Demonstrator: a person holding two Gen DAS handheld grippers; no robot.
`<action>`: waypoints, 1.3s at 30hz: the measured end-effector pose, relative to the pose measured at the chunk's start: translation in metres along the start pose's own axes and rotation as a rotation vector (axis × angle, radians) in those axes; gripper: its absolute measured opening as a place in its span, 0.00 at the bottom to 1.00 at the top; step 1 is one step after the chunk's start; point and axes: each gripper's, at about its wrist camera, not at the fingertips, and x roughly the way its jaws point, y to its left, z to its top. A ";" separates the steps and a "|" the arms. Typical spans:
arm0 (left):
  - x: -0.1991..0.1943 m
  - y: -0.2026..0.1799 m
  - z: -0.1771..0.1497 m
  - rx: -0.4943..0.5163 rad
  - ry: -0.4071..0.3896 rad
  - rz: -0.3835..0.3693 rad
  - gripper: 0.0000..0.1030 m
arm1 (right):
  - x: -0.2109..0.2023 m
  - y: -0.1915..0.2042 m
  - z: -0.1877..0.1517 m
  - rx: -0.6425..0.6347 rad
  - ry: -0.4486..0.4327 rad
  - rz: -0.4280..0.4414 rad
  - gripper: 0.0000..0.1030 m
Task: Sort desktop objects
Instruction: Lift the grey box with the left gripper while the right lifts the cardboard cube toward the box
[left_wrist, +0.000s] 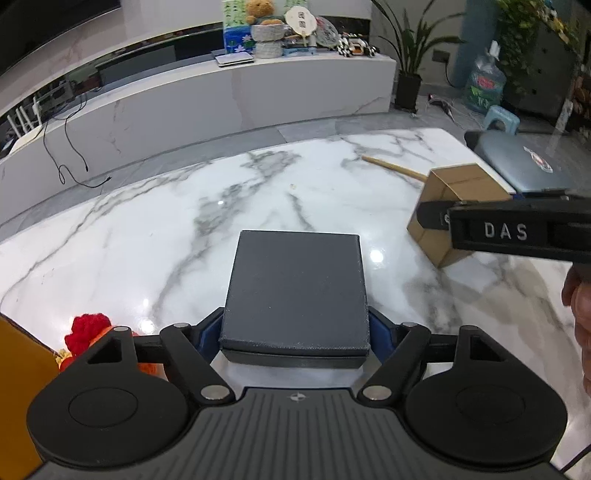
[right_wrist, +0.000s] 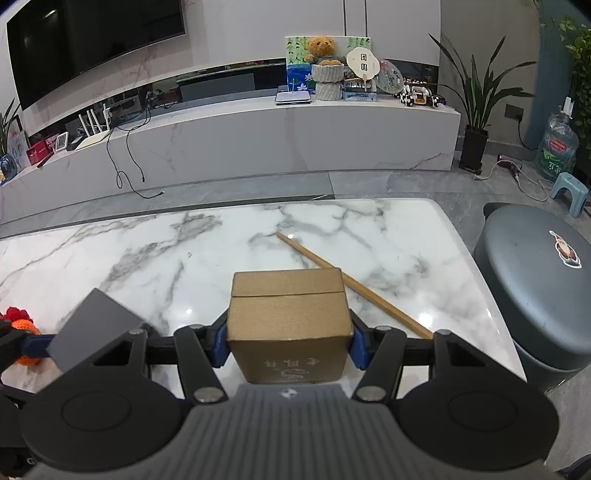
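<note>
A dark grey square box (left_wrist: 295, 288) lies between the blue pads of my left gripper (left_wrist: 295, 330), which press on its two sides. In the right wrist view the same grey box (right_wrist: 96, 326) sits tilted at the left. My right gripper (right_wrist: 288, 345) is shut on a brown cardboard box (right_wrist: 290, 314) with printed characters on its near face. From the left wrist view that cardboard box (left_wrist: 454, 192) is tipped up on one edge over the marble table (left_wrist: 184, 236), with the right gripper's black body across it.
A long wooden stick (right_wrist: 354, 288) lies on the table behind the cardboard box. A red and orange crocheted thing (left_wrist: 86, 332) and a yellow-orange object (left_wrist: 18, 387) sit at the left. A grey lidded bin (right_wrist: 535, 295) stands past the table's right edge. A hand (left_wrist: 581, 314) shows at right.
</note>
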 end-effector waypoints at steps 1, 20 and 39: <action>0.000 -0.001 0.000 0.002 0.000 -0.003 0.87 | 0.000 0.000 0.000 0.000 0.002 0.000 0.59; -0.022 -0.007 0.002 0.012 -0.013 -0.042 0.87 | -0.014 -0.002 0.004 0.011 0.000 0.023 0.59; -0.089 0.002 0.014 0.012 -0.115 -0.097 0.87 | -0.072 0.013 0.023 -0.021 -0.086 0.002 0.59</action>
